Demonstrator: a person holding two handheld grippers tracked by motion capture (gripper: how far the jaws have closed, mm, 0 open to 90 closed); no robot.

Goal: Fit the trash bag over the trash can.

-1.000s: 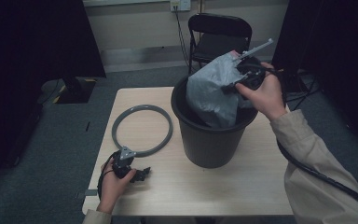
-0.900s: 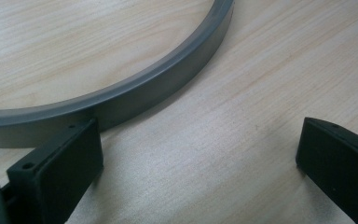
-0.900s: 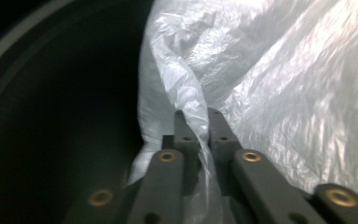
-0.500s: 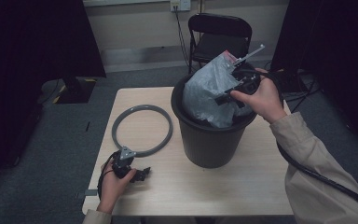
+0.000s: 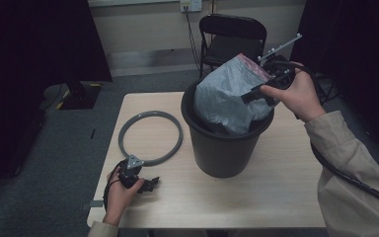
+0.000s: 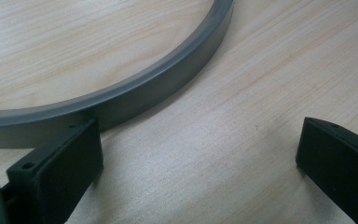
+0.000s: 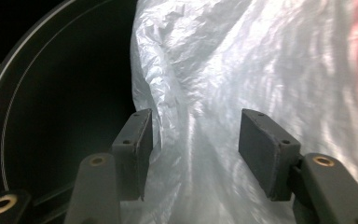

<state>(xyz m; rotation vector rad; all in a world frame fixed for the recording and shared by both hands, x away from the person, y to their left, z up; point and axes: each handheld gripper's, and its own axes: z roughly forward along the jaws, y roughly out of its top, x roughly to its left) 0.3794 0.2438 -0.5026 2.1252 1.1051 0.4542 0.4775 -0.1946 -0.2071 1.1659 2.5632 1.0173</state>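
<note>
Bag [image 5: 225, 101] of thin grey plastic stands bunched in the dark bin [image 5: 222, 150] on the table [image 5: 256, 197] in the high view, rising above the rim, with the right gripper [image 5: 254, 94] against its upper side and the left gripper [image 5: 145, 183] resting by the loose grey ring [image 5: 150, 138]. Left gripper view: the 2 jaws stand wide apart on bare wood beside the ring [image 6: 121, 95]. Right gripper view: the jaws have just been opening, film [image 7: 261, 70] between them but unpinched; it looks light, limp, slippery and easily torn, best pinched at a gathered fold near the top.
</note>
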